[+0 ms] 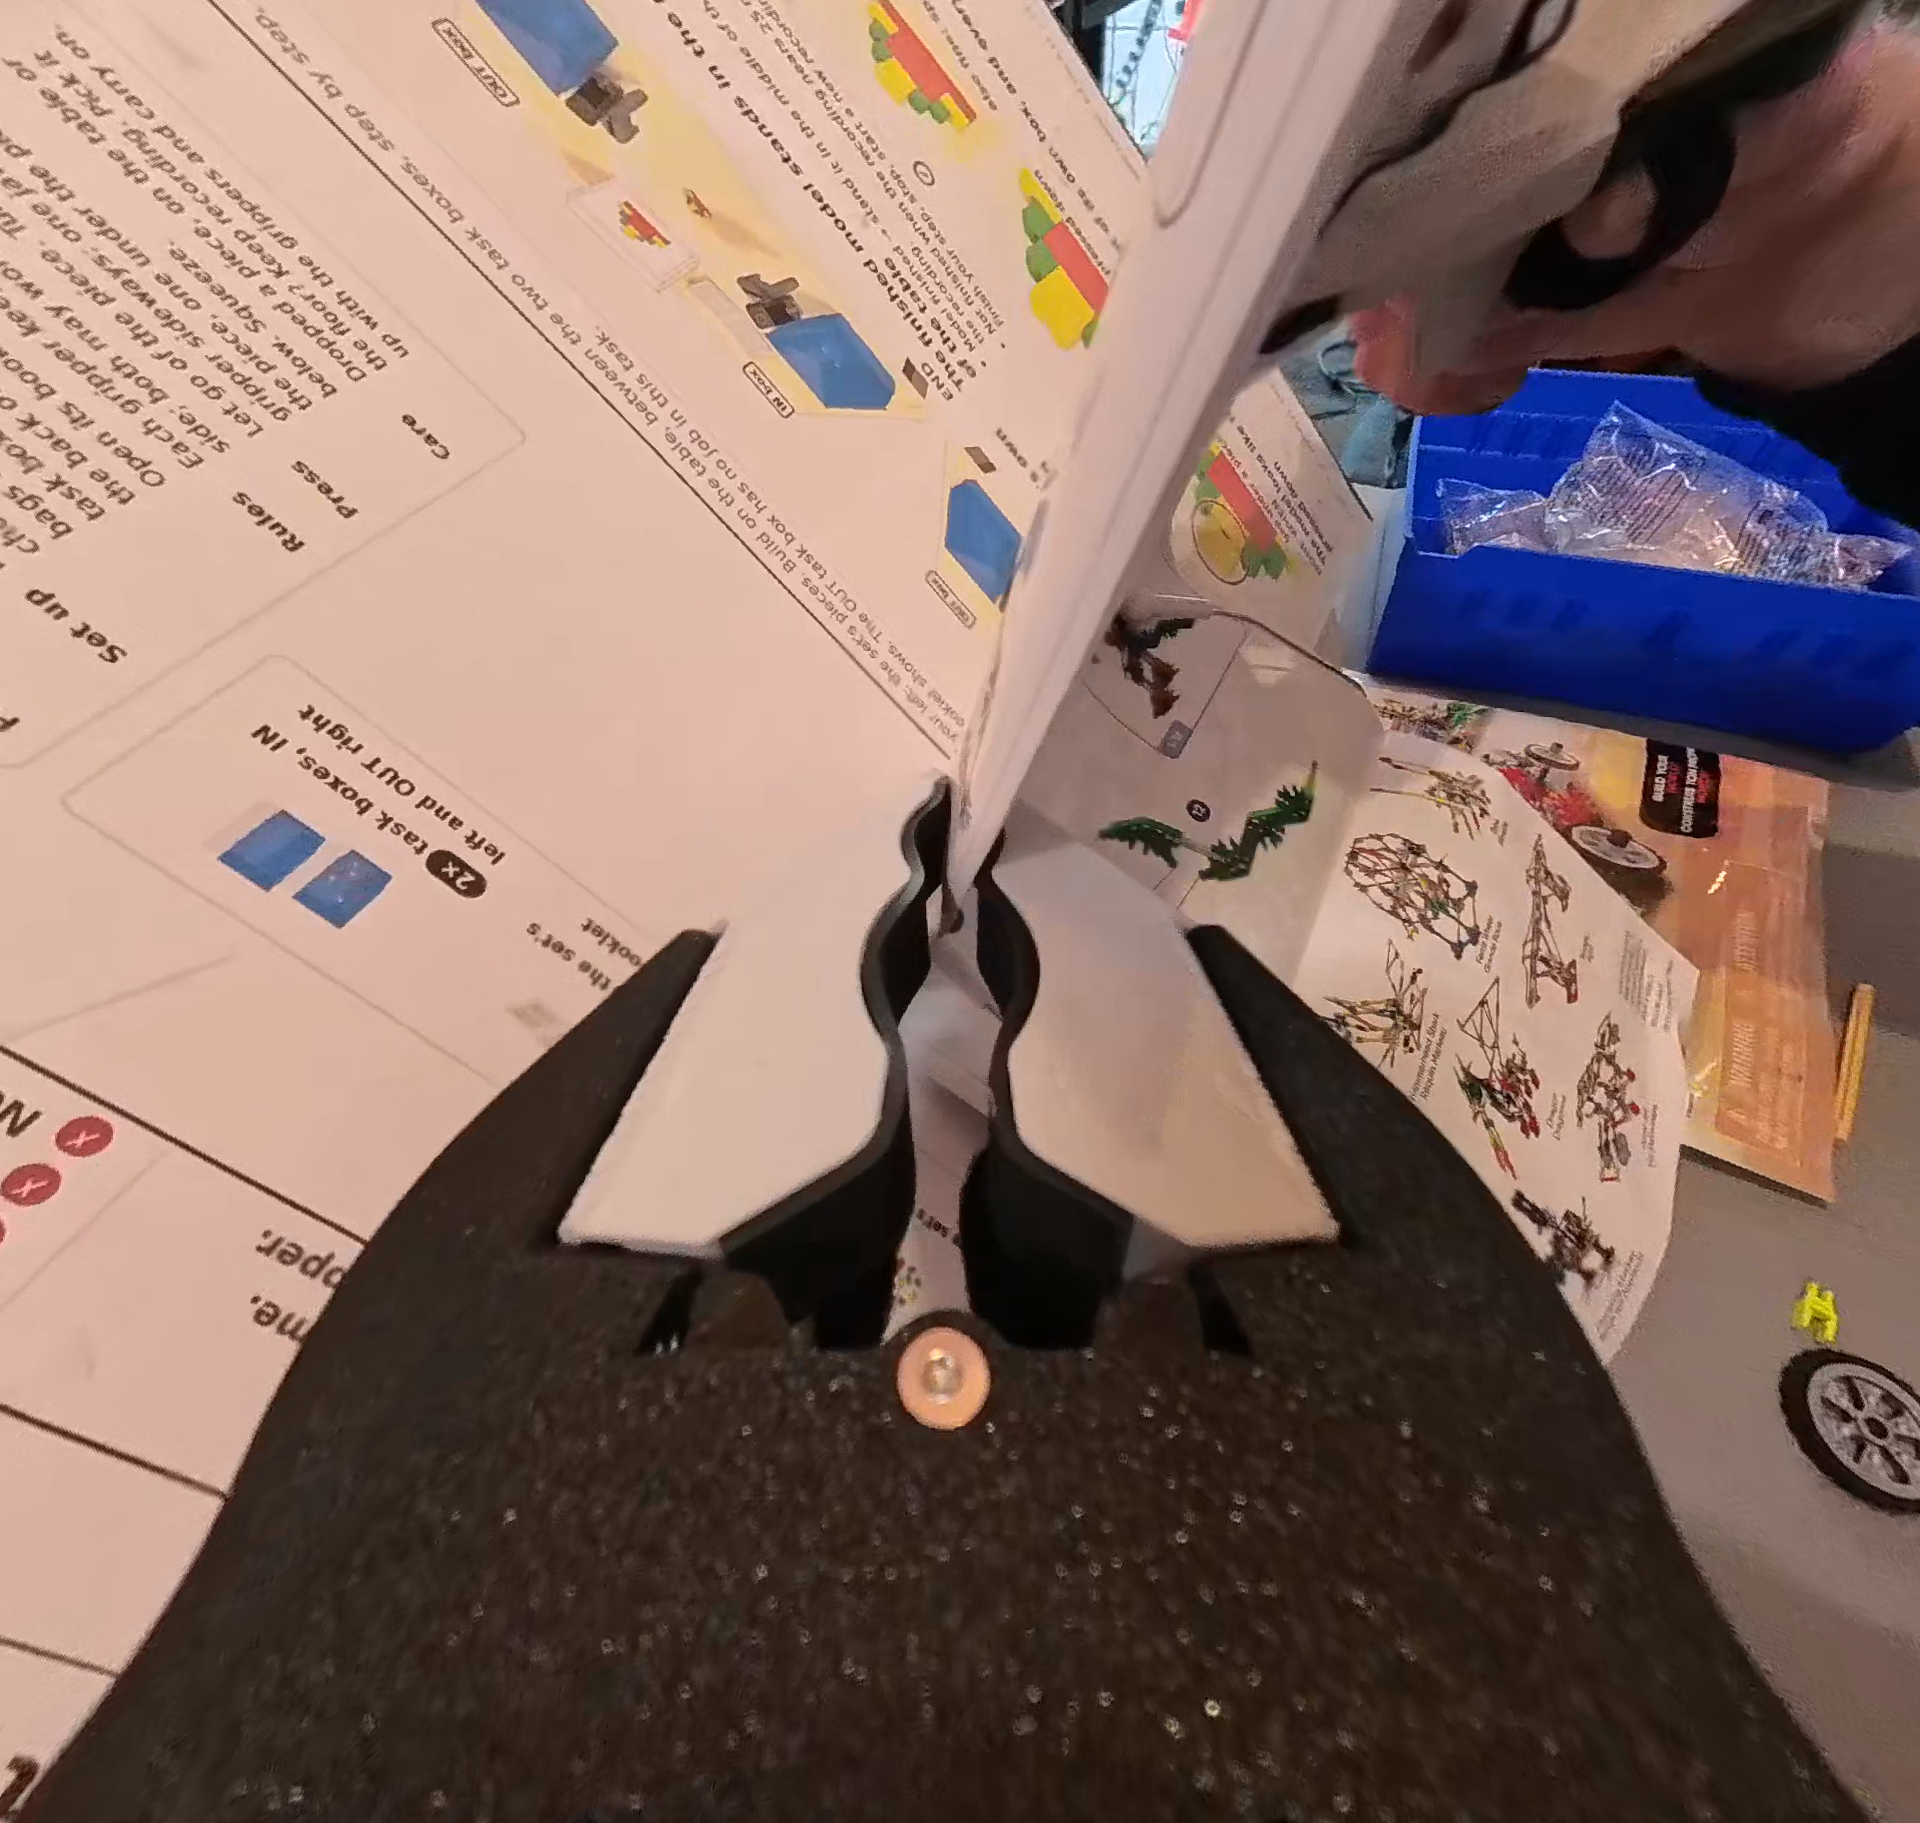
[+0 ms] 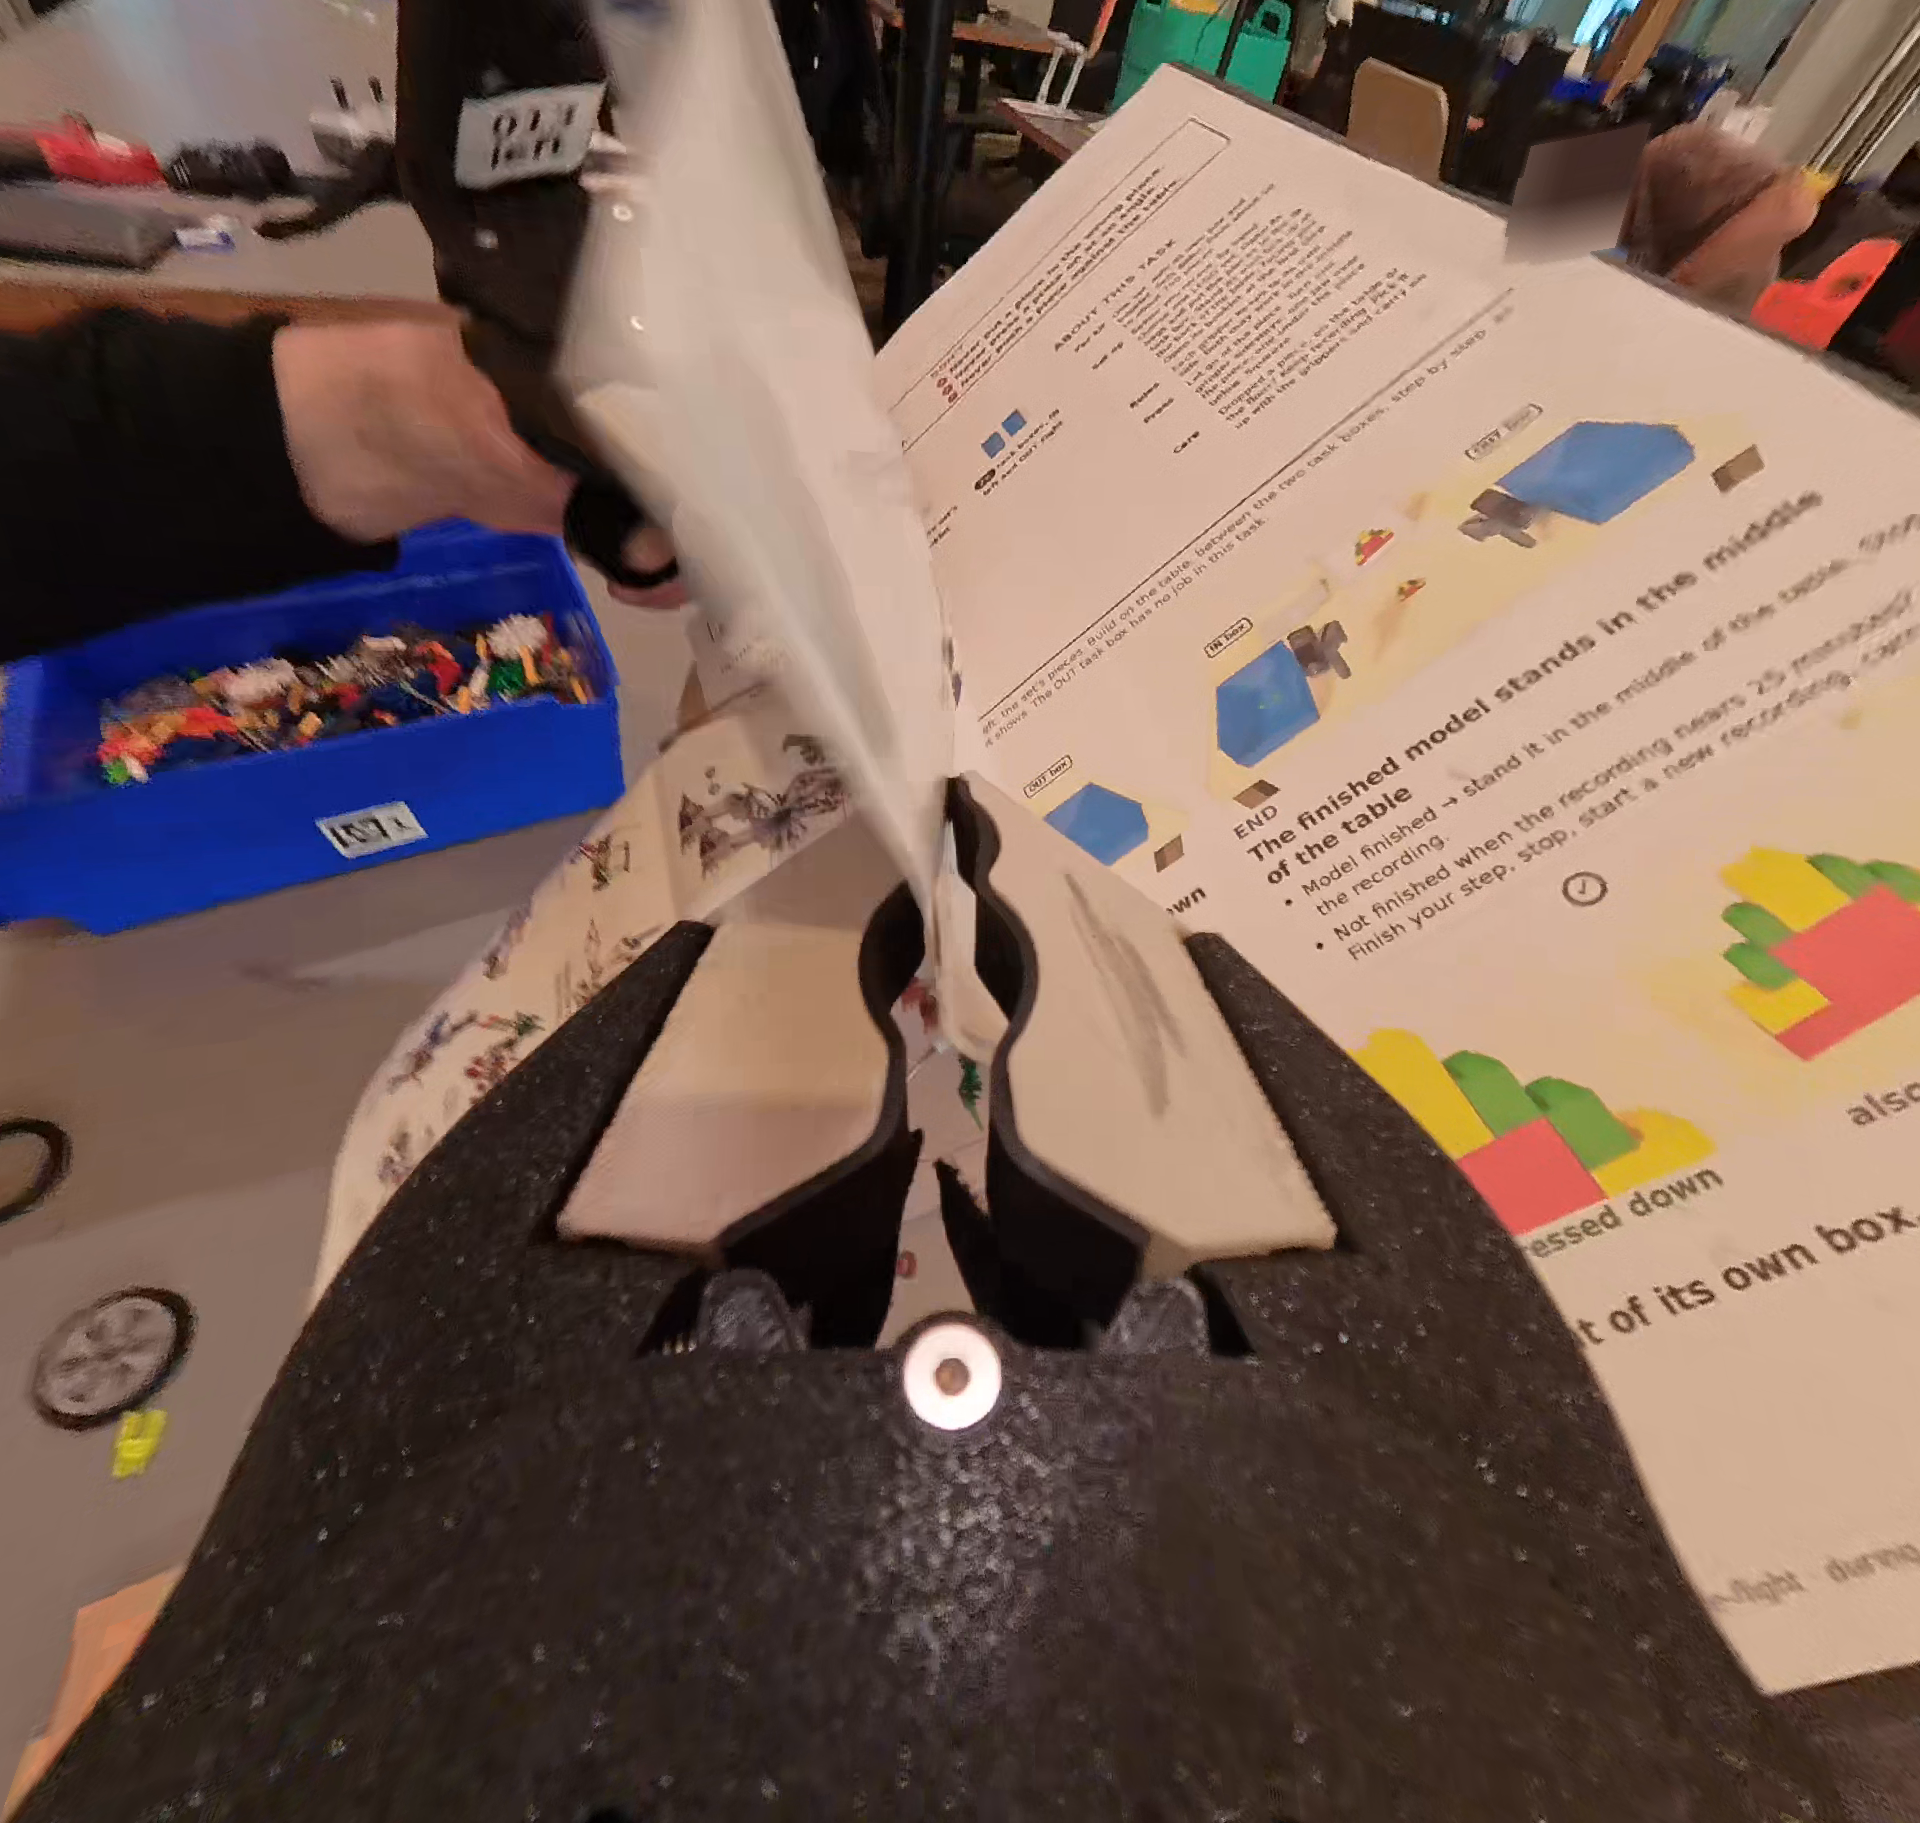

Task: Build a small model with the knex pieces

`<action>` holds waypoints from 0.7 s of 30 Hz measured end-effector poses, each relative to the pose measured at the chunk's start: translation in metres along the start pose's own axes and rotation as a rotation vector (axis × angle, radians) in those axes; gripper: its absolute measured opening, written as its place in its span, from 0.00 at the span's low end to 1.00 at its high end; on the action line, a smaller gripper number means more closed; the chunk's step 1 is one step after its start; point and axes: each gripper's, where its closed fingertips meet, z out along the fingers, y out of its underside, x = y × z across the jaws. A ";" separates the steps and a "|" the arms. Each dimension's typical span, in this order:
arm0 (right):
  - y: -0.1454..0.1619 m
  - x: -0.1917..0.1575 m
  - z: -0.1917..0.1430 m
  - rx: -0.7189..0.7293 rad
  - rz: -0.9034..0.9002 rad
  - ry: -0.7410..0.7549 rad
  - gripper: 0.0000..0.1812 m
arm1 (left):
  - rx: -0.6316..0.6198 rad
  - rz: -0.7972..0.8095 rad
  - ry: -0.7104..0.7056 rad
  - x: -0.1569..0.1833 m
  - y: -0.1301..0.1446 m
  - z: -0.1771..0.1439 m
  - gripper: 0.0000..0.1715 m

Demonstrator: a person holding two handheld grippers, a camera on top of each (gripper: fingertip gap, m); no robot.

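Left gripper (image 1: 961, 880): pinched on a printed sheet (image 1: 499, 485). Right gripper (image 2: 951, 859): pinched on the same sheet (image 2: 1455, 734), held above the grey worktop (image 2: 208, 1025). Beneath: booklet (image 1: 1475, 952), wheel (image 1: 1860, 1430), blue bins (image 2: 312, 817). Cluttered workshop behind.

Left gripper (image 1: 961, 869): black speckled body, pale grey fingers (image 1: 1132, 1035) with black wavy pads, one silver screw (image 1: 942, 1378) at centre. Right gripper (image 2: 951, 859): identical build. Operator wears a black sleeve (image 2: 135, 464).

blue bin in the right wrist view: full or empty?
Partly full. The blue bin holds a layer of mixed coloured pieces across its floor, below the rim.
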 end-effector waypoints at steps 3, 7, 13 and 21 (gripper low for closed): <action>-0.004 0.008 -0.001 0.014 0.141 -0.011 0.00 | 0.018 0.045 0.019 0.007 0.001 -0.001 0.00; 0.000 0.021 0.004 0.006 0.261 0.014 0.00 | 0.005 0.100 0.030 0.014 0.006 0.002 0.00; -0.003 0.018 0.006 -0.041 0.220 0.020 0.00 | 0.005 0.114 0.000 0.013 0.005 0.001 0.02; 0.009 -0.009 -0.002 -0.098 0.104 -0.101 0.00 | 0.147 0.111 0.060 0.033 -0.021 -0.009 0.12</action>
